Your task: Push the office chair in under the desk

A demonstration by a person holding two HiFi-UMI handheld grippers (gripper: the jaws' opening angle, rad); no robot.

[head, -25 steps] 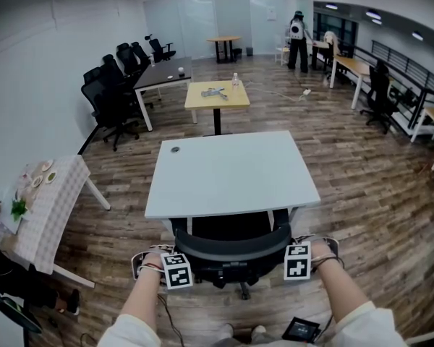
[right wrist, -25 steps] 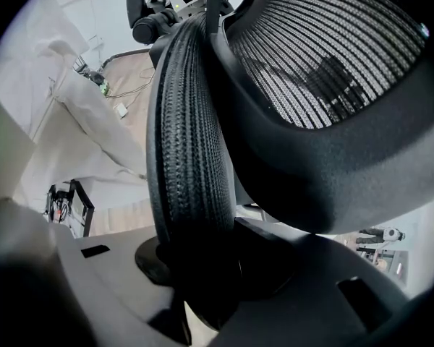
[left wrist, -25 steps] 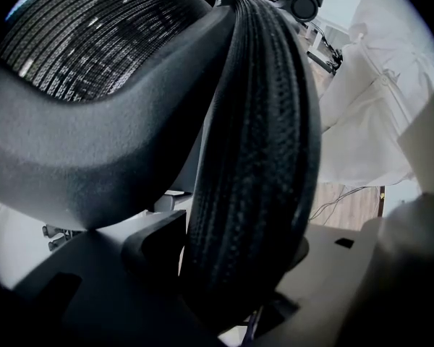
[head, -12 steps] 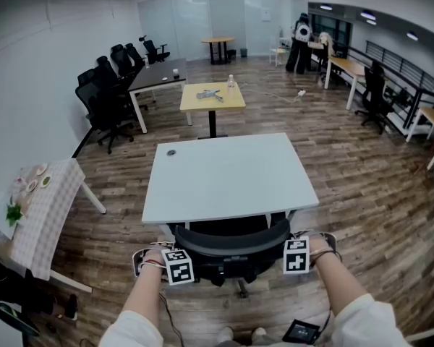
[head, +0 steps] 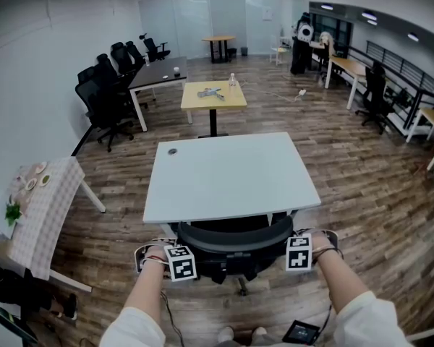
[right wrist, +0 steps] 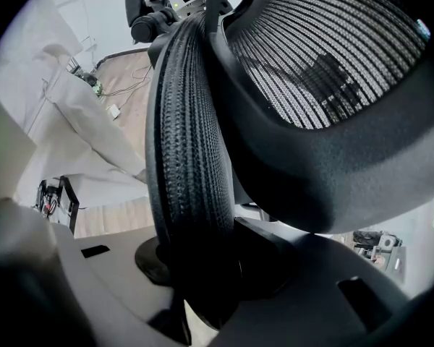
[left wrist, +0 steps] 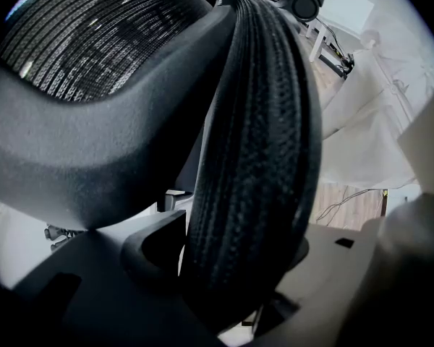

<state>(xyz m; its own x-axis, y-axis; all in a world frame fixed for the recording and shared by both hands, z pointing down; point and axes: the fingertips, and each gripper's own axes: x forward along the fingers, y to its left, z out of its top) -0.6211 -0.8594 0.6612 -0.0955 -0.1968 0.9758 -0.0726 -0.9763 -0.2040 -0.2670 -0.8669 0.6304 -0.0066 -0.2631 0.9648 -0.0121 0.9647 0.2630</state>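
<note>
Chair position: black mesh-backed office chair stands at the near edge of the pale grey rectangular desk. Its seat is mostly under the top, and its curved backrest is just short of the desk edge.

Left gripper: jaws clamped on the left end of the backrest's ribbed black rim, which fills the gap between them. Right gripper: the same grip on the right end of the rim, with a narrower opening.

Handling (judgement):
- Chair is probably moderately heavy but should roll freely on the wood-plank floor.
- Rim looks stiff, while the mesh panel inside it would give under a push, so the rim is the right place to hold.
- A hold at both ends, as now, should keep the seat from swivelling. An uneven push would likely turn it off line.

Change against the earlier frames:
- Backrest has closed on the desk edge, and less of the seat shows.
- Both grips are unchanged.
- Both arms have advanced with the chair.
</note>
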